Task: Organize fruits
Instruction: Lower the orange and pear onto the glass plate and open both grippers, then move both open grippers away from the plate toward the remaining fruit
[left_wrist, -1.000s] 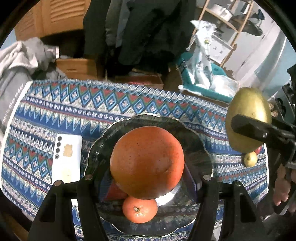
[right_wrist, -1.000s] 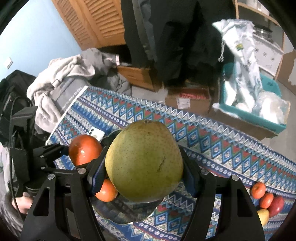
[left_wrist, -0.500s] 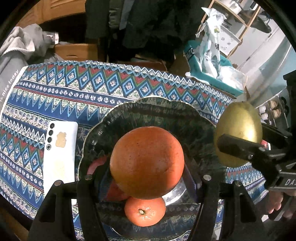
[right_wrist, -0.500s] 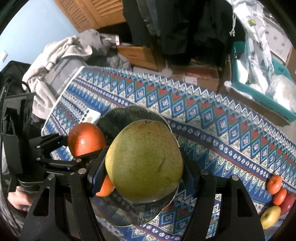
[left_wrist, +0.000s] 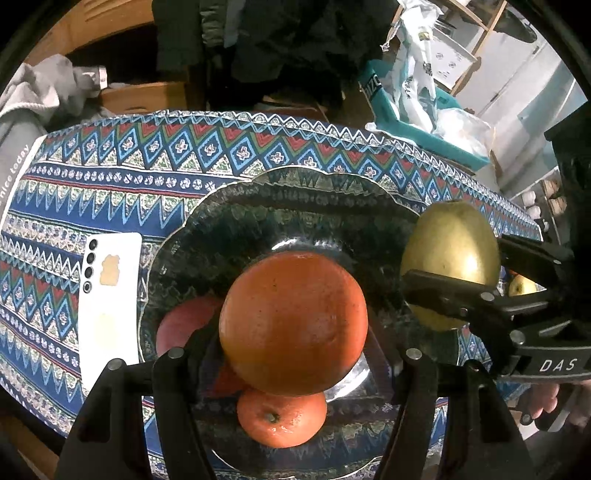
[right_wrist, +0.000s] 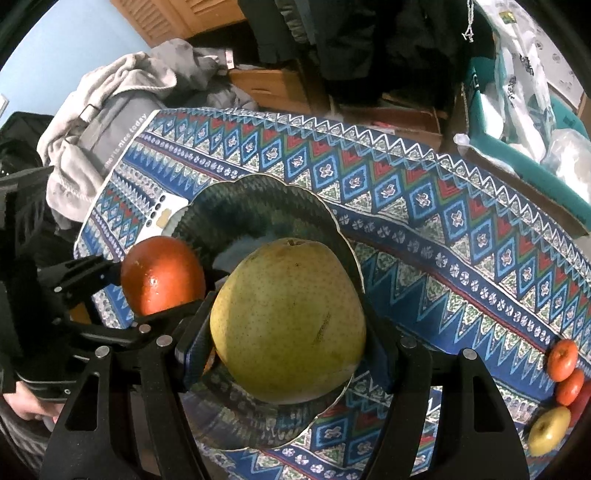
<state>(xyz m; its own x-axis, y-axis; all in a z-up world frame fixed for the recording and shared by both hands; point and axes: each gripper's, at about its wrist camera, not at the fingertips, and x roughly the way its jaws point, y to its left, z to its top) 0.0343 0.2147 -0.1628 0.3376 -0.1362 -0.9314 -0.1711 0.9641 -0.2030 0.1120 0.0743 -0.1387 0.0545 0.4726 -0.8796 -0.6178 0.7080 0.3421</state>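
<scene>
Our left gripper (left_wrist: 293, 354) is clamped on a large orange (left_wrist: 293, 321), held above the dark scalloped plate (left_wrist: 295, 199); to its right our right gripper (right_wrist: 290, 354) is closed around a big green-yellow pear (right_wrist: 288, 332), over the plate's right rim. We see both fruits clear of the plate, pinched between the black fingers.

The table wears a woven cloth (left_wrist: 147, 155) in blue, red and white zigzags and diamonds. At its left lies a white phone (left_wrist: 110, 295), face down, just beside the plate. Under the orange a small mandarin (left_wrist: 282, 419) with a dimpled stem end and a reddish fruit (left_wrist: 184, 321) rest in the glossy plate; the reddish one is half hidden, so we cannot name it. At the cloth's right edge sit small loose fruits (right_wrist: 561, 360), orange, red and yellow, partly cut off by the frame.

Behind the table we make out grey clothing (right_wrist: 110, 122), cardboard boxes, hanging dark garments and a teal bin (left_wrist: 413, 122) with plastic bags.
</scene>
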